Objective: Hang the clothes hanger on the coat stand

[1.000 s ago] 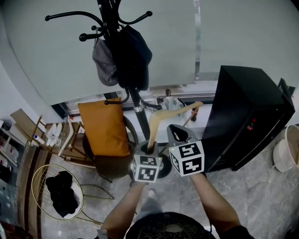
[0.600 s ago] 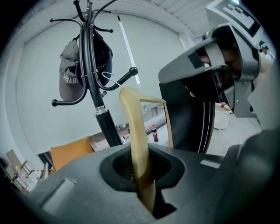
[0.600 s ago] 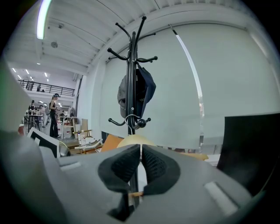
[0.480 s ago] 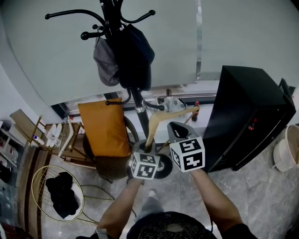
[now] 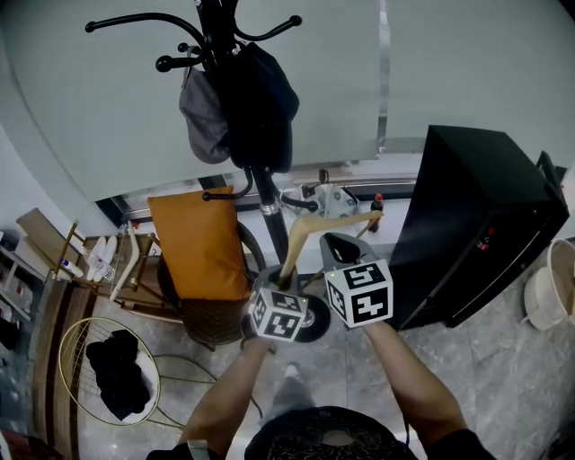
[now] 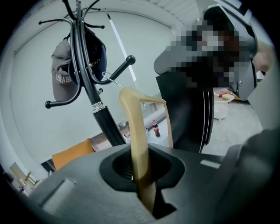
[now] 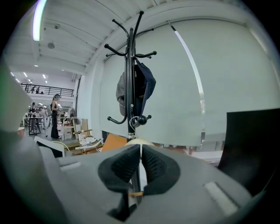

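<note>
Firmly between left gripper (image 6: 142,173) jaws: clothes hanger (image 6: 133,124)

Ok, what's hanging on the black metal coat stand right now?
A grey fabric cap and a dark navy fabric item hang from its upper part; the hooks carrying them are covered. Lower ball-tipped hooks look bare.

The upper hooks (image 5: 135,25) on the left of the coat stand (image 5: 267,193) are bare. A grey cap (image 5: 202,112) and a dark cap (image 5: 262,99) cover the pole below them. The black cabinet (image 5: 476,225) blocks the right side. The orange cushion (image 5: 198,247) blocks the left. Open air lies between these, near of the pole.
</note>
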Demonstrator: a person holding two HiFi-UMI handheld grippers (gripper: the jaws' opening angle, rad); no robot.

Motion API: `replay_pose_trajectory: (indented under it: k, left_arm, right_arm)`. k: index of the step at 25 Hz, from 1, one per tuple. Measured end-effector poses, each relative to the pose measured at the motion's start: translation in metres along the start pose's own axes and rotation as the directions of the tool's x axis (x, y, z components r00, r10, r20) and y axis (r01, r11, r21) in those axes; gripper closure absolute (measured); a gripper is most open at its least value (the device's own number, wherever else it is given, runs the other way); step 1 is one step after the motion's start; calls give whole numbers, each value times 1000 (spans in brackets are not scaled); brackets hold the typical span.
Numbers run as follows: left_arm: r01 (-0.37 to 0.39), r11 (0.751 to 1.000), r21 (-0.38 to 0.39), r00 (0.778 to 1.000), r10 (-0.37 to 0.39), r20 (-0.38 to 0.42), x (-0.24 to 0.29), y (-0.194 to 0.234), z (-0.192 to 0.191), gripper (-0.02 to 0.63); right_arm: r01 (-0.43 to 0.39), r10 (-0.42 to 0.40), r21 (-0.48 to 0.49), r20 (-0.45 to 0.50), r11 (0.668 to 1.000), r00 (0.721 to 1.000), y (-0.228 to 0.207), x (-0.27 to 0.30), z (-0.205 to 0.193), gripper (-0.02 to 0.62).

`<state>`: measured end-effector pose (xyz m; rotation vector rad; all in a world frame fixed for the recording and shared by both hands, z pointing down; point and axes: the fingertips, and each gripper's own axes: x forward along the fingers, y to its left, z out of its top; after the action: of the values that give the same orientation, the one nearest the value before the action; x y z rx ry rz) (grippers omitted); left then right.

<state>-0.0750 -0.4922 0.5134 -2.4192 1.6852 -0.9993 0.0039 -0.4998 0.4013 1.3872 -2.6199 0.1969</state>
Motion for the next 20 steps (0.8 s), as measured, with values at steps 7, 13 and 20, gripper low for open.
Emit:
replay_pose_trajectory:
  k: [7, 13, 20]
  left_arm:
    - [1, 1000, 28, 1000, 0, -24, 4, -1, -8, 565]
    - [-5, 999, 51, 999, 7, -42, 7, 0, -13, 565]
    - [-8, 998, 57, 998, 12, -67, 9, 2, -20, 565]
  right_arm:
    - [-1, 1, 12, -1, 1000, 1000, 1, 2, -1, 592]
    - [-8, 8, 12, -2, 1000, 1000, 3, 4, -2, 592]
    - [-9, 9, 14, -6, 1000, 1000, 4, 5, -4, 592]
